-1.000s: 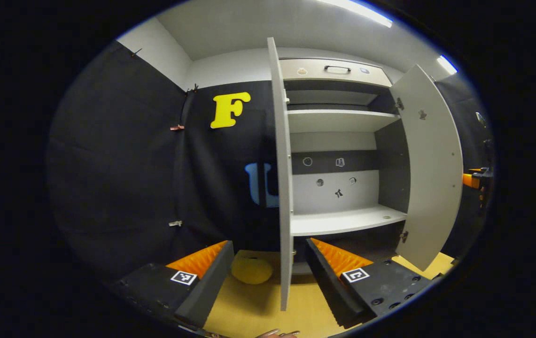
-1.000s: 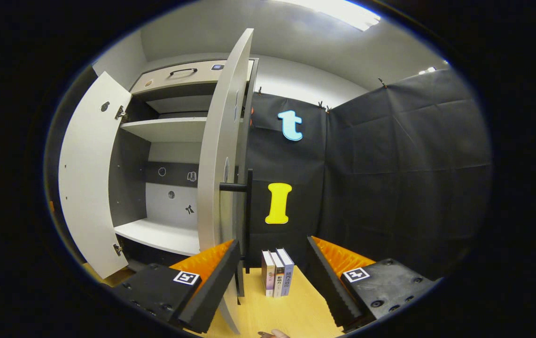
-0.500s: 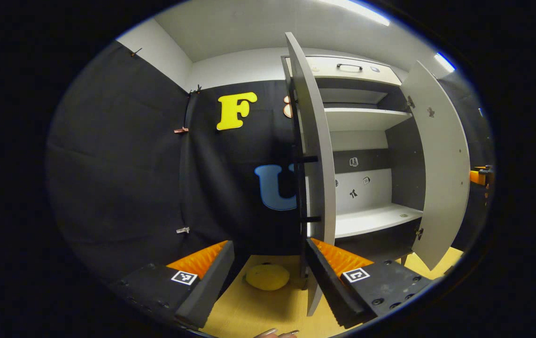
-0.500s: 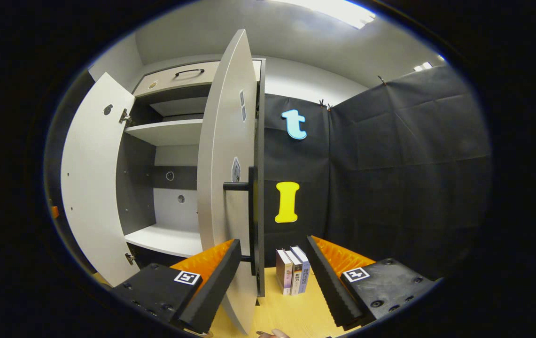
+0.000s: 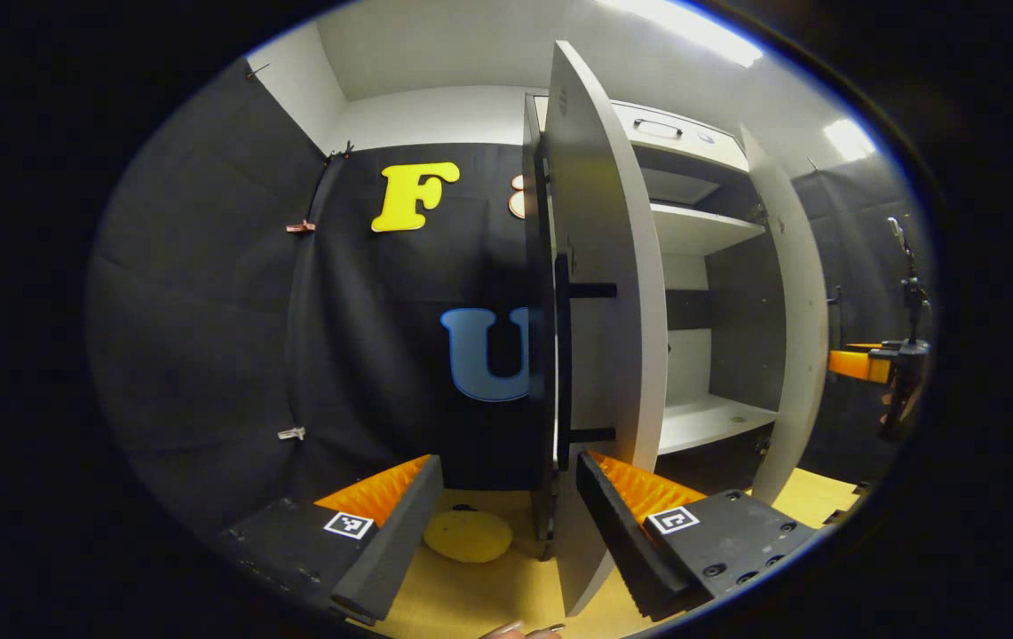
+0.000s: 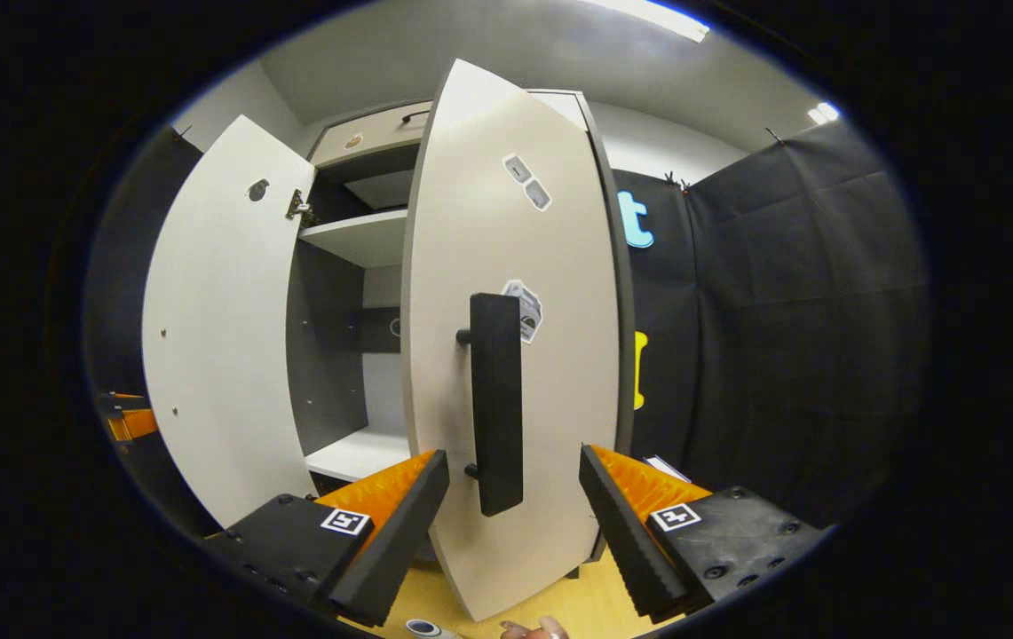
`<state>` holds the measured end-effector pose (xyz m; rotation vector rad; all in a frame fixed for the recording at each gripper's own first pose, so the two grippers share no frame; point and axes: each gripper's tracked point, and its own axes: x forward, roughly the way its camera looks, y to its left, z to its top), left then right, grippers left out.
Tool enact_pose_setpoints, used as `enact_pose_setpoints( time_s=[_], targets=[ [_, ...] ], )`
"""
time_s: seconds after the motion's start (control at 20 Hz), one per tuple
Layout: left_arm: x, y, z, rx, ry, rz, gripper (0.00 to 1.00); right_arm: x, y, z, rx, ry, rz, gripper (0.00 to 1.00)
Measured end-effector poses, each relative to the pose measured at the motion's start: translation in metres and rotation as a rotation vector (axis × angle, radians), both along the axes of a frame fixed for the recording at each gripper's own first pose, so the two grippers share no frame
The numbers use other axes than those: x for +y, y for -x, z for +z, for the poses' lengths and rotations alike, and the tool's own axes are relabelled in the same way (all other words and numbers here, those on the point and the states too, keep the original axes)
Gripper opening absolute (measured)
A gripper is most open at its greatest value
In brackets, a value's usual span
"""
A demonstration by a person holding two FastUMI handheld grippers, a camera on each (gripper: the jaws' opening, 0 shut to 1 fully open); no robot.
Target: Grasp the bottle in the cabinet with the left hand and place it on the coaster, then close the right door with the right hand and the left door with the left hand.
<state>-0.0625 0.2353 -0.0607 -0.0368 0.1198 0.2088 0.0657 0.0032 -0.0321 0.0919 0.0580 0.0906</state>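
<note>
- My right gripper [image 6: 510, 524] is spread wide and holds nothing; the right door [image 6: 515, 293] stands dead ahead at frame centre, half swung.
- Its bar handle [image 6: 497, 404] runs upright, long axis top to bottom, just above and between my fingers.
- My left gripper [image 5: 506, 524] is likewise agape and empty; the left door [image 5: 604, 293] sits centre-right, edge nearly toward me.
- The coaster [image 5: 468, 535] lies low centre, bare; I can't spot the bottle.
- I judge the right door needs a push first.

Light wooden tabletop [image 5: 506, 590], round yellow coaster [image 5: 468, 536] lying flat on it, cabinet [image 5: 701, 266] standing at its back
</note>
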Motion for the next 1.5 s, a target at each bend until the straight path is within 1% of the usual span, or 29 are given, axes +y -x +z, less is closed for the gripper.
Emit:
enact_pose_setpoints(
  time_s=[0.15, 0.2, 0.3, 0.45, 0.65, 0.8, 0.9, 0.95, 1.0, 1.1, 1.15, 1.2, 1.25, 1.3, 1.35, 1.5],
  targets=[
    [-0.007, -0.008, 0.002, -0.018, 0.024, -0.051, 0.96, -0.001, 0.004, 0.012, -0.039, 0.068, -0.018, 0.98],
    [-0.008, -0.008, 0.002, -0.021, 0.026, -0.065, 0.92, -0.002, 0.005, 0.012, -0.037, 0.083, -0.02, 0.98],
    [-0.01, -0.01, 0.001, -0.018, 0.034, -0.084, 0.92, -0.005, 0.007, 0.012, -0.036, 0.104, -0.034, 0.97],
    [-0.022, -0.015, 0.004, -0.021, -0.002, -0.124, 0.92, -0.013, 0.01, 0.008, -0.021, 0.121, -0.06, 0.97],
    [-0.054, -0.025, 0.003, -0.026, 0.035, -0.182, 0.91, -0.025, 0.013, 0.009, -0.021, 0.121, -0.079, 0.97],
    [-0.075, -0.038, 0.006, -0.026, 0.016, -0.214, 0.91, -0.034, 0.014, 0.009, -0.023, 0.127, -0.066, 0.97],
    [-0.088, -0.046, 0.007, -0.029, 0.009, -0.208, 0.91, -0.043, 0.012, 0.012, -0.033, 0.152, -0.047, 0.98],
    [-0.094, -0.049, 0.008, -0.032, 0.01, -0.199, 0.86, -0.049, 0.01, 0.013, -0.041, 0.166, -0.036, 0.98],
    [-0.103, -0.052, 0.006, -0.032, 0.013, -0.188, 0.91, -0.053, 0.006, 0.014, -0.045, 0.18, -0.021, 0.97],
    [-0.12, -0.061, 0.005, -0.03, 0.019, -0.165, 0.91, -0.06, -0.002, 0.013, -0.042, 0.187, 0.021, 0.97],
    [-0.129, -0.068, 0.004, -0.028, 0.018, -0.155, 0.86, -0.063, -0.006, 0.013, -0.042, 0.181, 0.044, 0.97],
    [-0.139, -0.075, 0.004, -0.025, 0.013, -0.15, 0.91, -0.066, -0.01, 0.014, -0.046, 0.17, 0.066, 0.98],
    [-0.148, -0.083, 0.003, -0.022, 0.007, -0.143, 0.86, -0.068, -0.014, 0.014, -0.048, 0.157, 0.083, 0.98],
    [-0.161, -0.088, 0.002, -0.017, 0.014, -0.144, 0.92, -0.07, -0.017, 0.013, -0.048, 0.144, 0.1, 0.97],
    [-0.171, -0.092, 0.001, -0.015, 0.023, -0.132, 0.94, -0.071, -0.019, 0.013, -0.049, 0.132, 0.118, 0.97],
    [-0.191, -0.096, 0.002, -0.015, 0.01, -0.107, 0.94, -0.073, -0.022, 0.01, -0.047, 0.116, 0.171, 0.98]
  ],
)
